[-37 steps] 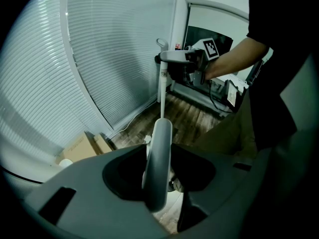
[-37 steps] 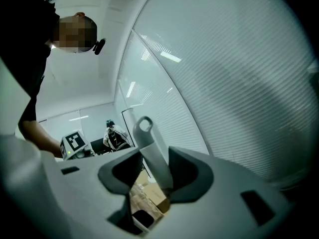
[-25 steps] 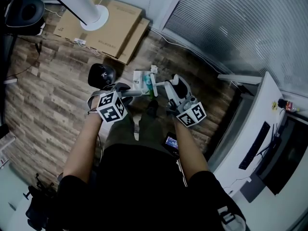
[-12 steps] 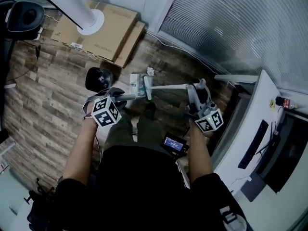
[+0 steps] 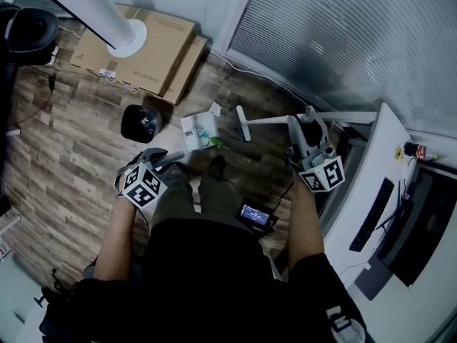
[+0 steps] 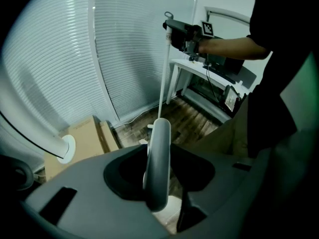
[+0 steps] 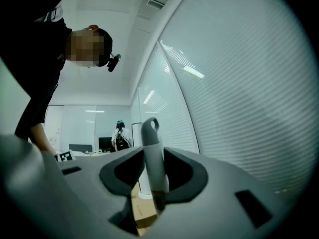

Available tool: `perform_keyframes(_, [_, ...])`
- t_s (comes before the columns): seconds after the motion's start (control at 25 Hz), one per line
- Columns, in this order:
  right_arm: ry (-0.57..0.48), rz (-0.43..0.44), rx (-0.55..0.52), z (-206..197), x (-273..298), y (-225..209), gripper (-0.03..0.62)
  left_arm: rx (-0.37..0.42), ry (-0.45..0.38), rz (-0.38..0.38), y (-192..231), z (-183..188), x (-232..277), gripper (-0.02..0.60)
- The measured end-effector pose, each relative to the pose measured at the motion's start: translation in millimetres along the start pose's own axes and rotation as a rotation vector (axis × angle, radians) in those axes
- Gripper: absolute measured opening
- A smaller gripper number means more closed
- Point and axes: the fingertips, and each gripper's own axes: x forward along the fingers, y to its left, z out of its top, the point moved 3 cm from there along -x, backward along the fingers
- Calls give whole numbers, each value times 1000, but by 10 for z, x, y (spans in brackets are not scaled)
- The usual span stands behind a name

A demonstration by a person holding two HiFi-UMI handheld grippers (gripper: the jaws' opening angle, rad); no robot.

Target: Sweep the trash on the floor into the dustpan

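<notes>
Person standing, seen from above, a small lit screen (image 5: 257, 215) at the waist.

Left claw (image 5: 161, 164), low and on the left, is clamped on a grey dustpan handle (image 6: 158, 153). The handle fills the gap between the jaws in the left gripper view.

Right claw (image 5: 308, 143), out to the right near the white desk (image 5: 357, 252), is closed around the broom (image 5: 270, 122). The right gripper view shows its grey grip with a hanging loop (image 7: 150, 126) standing up between the jaws. The white stick runs leftward from that claw to the broom head (image 5: 243, 123).

Dustpan (image 5: 194, 128) sits on the wood-plank floor (image 5: 64, 141), ahead of the person's feet. The broom head is to its right and apart from it. Cannot tell whether the broom head touches the floor.

Trash:
- A white crumpled piece (image 5: 215, 109) lies at the dustpan's far right corner.
- A green scrap (image 5: 215, 143) is at its near right edge. Cannot tell whether it is in the pan or on the floor.

A black rounded object (image 5: 139, 122) rests on the floor left of the dustpan.

Further off, flat cardboard boxes (image 5: 153, 56) lie by the far wall, with the round base of a white column (image 5: 128, 36) standing on them. Closed slatted blinds (image 5: 343, 41) run along the far right side.
</notes>
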Motion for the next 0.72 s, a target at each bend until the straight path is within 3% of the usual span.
perform_keyframes(0.24, [-34, 73, -90, -51, 392, 41, 120, -193, -10, 74, -159, -160, -75, 130])
perform_keyframes(0.36, [-15, 116, -109, -363, 605, 100, 120, -259, -19, 101, -243, -181, -58, 130])
perform_keyframes(0.44, [43, 150, -75, -746, 707, 153, 120, -270, -21, 104, -297, -162, -29, 130])
perform_keyframes(0.56, [117, 189, 65, -1320, 774, 272, 129, -268, -28, 90, -323, -101, 10, 130])
perform_keyframes(0.72, [137, 264, 162, -1467, 788, 543, 135, -268, -38, 75, -303, -95, 2, 130])
